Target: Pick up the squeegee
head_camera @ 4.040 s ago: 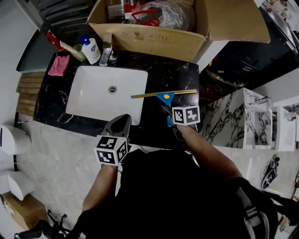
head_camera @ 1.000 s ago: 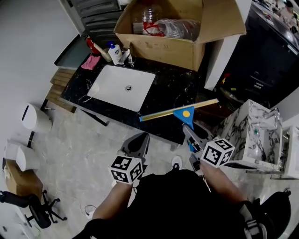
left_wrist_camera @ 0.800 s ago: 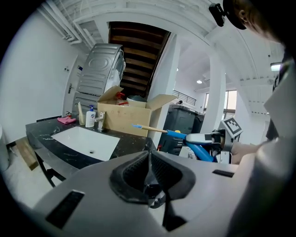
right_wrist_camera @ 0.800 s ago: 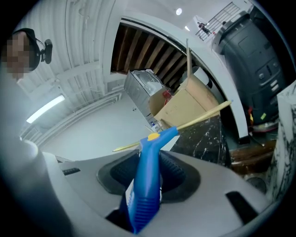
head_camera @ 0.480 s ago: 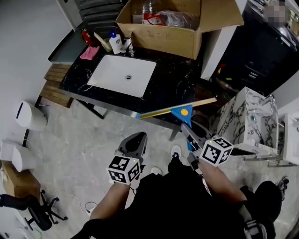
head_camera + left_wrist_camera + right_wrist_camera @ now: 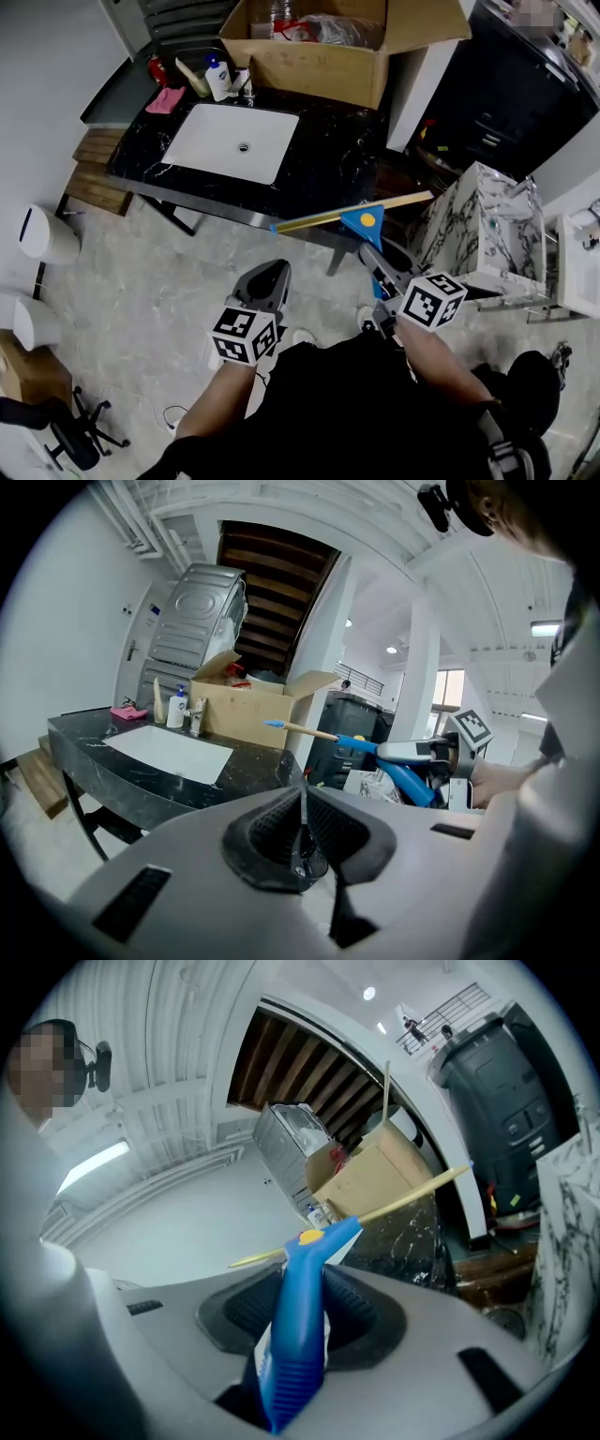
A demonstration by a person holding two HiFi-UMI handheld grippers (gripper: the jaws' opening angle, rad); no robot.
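Head view puts your right gripper [image 6: 378, 262] just right of centre, its jaws clamped on the blue handle of the squeegee [image 6: 362, 221]. The squeegee's yellow blade bar stretches across mid-frame, off the black marble counter [image 6: 342, 169] and level with its near edge. Right gripper view shows the ribbed handle seated between both pads. Your left gripper [image 6: 264, 279], lower left of centre, carries nothing, and left gripper view shows its jaws pressed together. A white sink [image 6: 232, 141] and a cardboard box [image 6: 314, 66] fill the upper left.
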